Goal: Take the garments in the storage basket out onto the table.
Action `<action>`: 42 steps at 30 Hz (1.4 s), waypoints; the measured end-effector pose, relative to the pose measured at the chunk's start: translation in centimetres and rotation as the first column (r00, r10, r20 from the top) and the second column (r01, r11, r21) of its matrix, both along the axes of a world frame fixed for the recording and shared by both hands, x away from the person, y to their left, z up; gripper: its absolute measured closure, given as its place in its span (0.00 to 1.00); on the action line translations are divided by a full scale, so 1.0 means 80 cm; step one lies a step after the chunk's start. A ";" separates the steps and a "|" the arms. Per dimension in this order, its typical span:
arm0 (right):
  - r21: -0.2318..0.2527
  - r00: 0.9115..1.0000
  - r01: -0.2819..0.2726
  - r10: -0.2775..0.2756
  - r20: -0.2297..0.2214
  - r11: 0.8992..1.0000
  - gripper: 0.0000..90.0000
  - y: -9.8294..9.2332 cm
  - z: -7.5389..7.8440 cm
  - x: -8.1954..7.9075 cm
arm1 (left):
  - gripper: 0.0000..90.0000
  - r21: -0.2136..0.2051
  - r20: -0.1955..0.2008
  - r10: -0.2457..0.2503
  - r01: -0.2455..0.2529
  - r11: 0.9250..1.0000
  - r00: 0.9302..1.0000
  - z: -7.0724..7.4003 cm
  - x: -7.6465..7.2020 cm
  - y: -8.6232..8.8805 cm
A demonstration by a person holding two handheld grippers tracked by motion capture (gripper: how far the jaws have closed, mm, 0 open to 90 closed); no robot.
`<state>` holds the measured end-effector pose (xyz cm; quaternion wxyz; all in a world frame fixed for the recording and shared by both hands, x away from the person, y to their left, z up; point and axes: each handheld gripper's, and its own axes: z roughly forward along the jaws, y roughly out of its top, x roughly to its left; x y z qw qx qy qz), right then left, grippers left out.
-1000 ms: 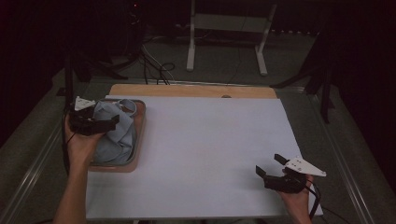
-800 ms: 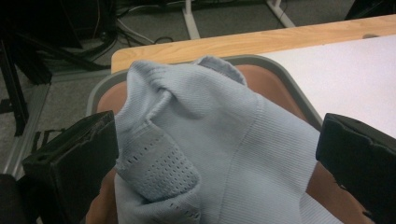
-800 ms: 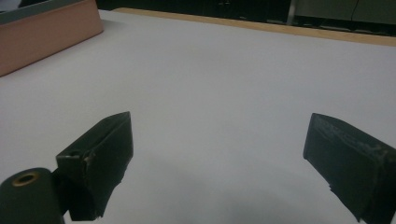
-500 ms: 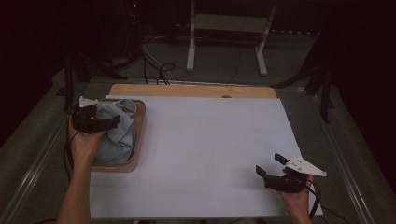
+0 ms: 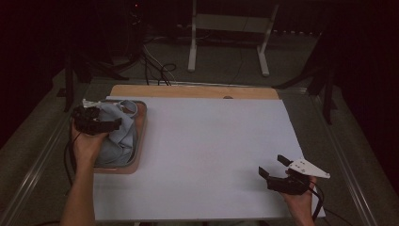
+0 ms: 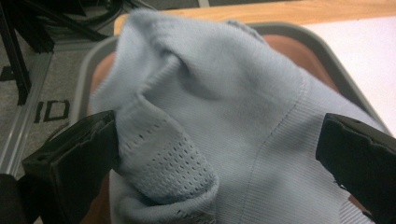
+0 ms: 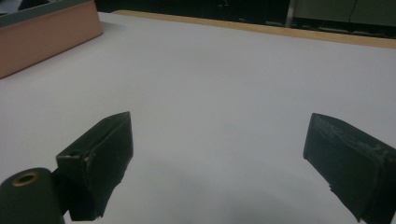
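A crumpled light blue knit cloth lies in a brown tray with a grey rim at the table's left. My left gripper hovers low over the cloth, open, its two black jaws standing wide on either side of a raised fold. Whether the jaws touch the fabric I cannot tell. My right gripper is held near the front right of the white sheet, open, with nothing between its jaws.
The tray's brown side wall shows far off in the right gripper view. A wooden strip runs along the table's far edge. Stands, a white frame and cables sit on the floor beyond.
My left gripper has shifted only slightly above the cloth. The right gripper has stayed where it was.
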<state>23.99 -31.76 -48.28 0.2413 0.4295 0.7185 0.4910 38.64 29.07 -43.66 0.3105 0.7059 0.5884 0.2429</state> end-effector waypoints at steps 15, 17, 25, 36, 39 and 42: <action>-0.001 1.000 -0.001 0.001 0.000 1.000 0.09 0.000 0.000 0.000 | 0.00 -0.007 -0.053 -0.014 0.013 1.000 0.999 -0.016 0.008 -0.007; -0.001 1.000 -0.002 0.002 0.000 1.000 0.09 0.000 0.000 0.000 | 0.00 -0.006 -0.056 -0.014 0.014 1.000 0.998 -0.017 0.009 -0.008; 0.000 1.000 -0.001 0.001 -0.001 1.000 0.09 0.000 0.000 0.000 | 0.00 0.004 -0.078 -0.015 0.016 1.000 0.997 -0.023 0.013 -0.011; 0.002 1.000 -0.001 0.001 -0.002 1.000 0.09 0.001 -0.001 0.001 | 0.00 0.021 -0.152 -0.030 0.033 0.999 0.988 -0.036 0.023 -0.017; 0.001 1.000 -0.001 0.001 -0.003 1.000 0.09 0.001 -0.001 0.001 | 0.00 0.022 -0.176 -0.028 0.032 0.999 0.984 -0.039 0.025 -0.016; 0.001 1.000 -0.003 0.003 -0.001 1.000 0.09 0.001 -0.001 0.001 | 0.03 0.023 -0.216 -0.040 0.046 0.999 0.976 -0.043 0.027 -0.018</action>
